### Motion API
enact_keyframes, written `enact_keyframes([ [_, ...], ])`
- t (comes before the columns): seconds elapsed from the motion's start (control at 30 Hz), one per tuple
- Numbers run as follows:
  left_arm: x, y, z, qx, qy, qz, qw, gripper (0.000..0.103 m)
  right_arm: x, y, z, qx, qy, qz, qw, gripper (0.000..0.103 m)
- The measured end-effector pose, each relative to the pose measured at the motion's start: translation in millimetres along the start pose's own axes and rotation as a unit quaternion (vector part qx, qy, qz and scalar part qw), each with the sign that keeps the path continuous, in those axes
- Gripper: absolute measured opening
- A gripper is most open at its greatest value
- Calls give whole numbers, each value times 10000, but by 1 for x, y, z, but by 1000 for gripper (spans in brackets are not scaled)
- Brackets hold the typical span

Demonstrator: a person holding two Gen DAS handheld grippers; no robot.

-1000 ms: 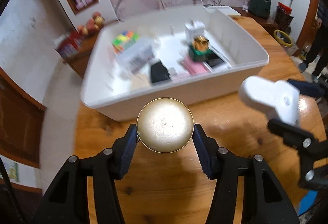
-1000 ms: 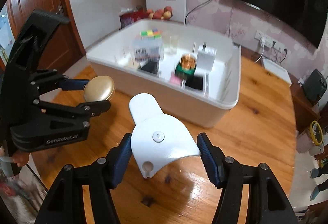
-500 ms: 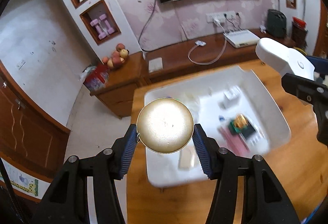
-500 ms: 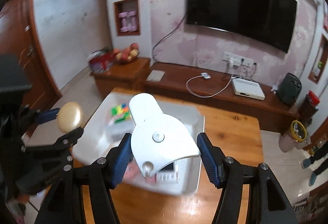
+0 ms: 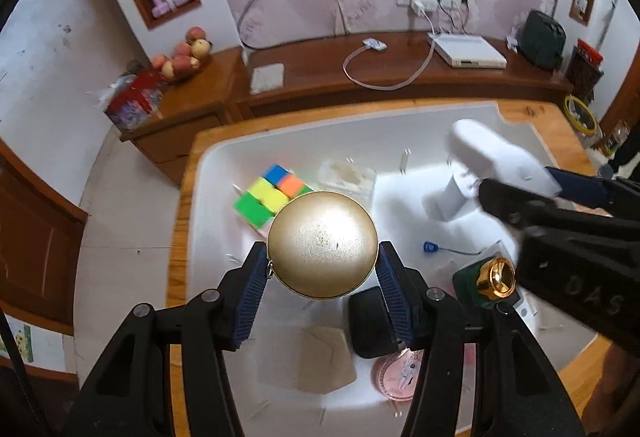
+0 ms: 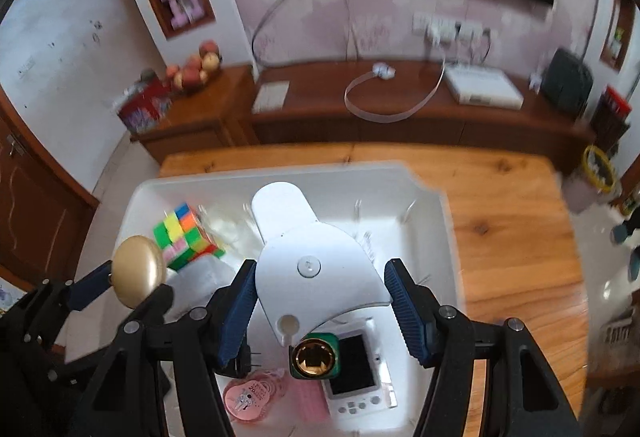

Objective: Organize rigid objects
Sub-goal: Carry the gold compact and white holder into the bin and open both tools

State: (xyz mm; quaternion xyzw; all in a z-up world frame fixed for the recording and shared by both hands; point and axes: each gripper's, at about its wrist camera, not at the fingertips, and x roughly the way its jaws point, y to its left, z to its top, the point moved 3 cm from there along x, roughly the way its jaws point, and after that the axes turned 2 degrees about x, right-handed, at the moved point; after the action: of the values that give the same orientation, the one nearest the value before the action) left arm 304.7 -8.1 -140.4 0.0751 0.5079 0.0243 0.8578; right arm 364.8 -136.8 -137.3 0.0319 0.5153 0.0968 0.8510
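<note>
Gold first: a round brassy disc [image 5: 322, 244] with a domed, shiny face sits squeezed between the blue ribbed pads of the left gripper [image 5: 322, 269], jaws partly closed and pressing on its edge from both sides. It's held up over the white plastic bin [image 5: 208, 173], not resting on anything. From the right wrist view you can see the same disc edge-on at the left, above the bin's near-left corner.

The right gripper [image 6: 320, 291] has a flat white plastic piece [image 6: 316, 269] with a rounded tab and a small hole near one end. The jaws are about half open and both pads touch its sides, so it's clamped too, and it also hangs over the bin.

Down inside the bin: a colourful puzzle cube [image 6: 182, 237] near the far-left corner, a green box with a gold cap [image 6: 315, 355], a small white handheld gadget with a dark screen [image 6: 358, 373], a pink round thing [image 6: 246, 397], a tan card [image 5: 320, 361] and a black pouch-like item [image 5: 370, 321]. The bin sits on a wooden table [image 6: 512, 237]. Behind that there's a low wooden cabinet [image 5: 400, 77] with a white box and cable on it.
</note>
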Motion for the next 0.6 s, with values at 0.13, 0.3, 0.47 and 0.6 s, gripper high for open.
enact_keyframes([
  [0.13,16,-9,-5,132,179,-12,9998,59,26,-1,-9,122,397,194,9989,65],
  [0.3,27,-9,-11,66,344,-87,9993,59,39,-2,-15,48,615,131,9980,65],
  [0.47,24,-9,-12,19,360,-67,9993,79,37,-4,-19,33,593,148,9981,68],
  [0.6,18,-4,-15,-197,355,-138,9991,80,25,-5,-21,-66,404,79,9991,69],
])
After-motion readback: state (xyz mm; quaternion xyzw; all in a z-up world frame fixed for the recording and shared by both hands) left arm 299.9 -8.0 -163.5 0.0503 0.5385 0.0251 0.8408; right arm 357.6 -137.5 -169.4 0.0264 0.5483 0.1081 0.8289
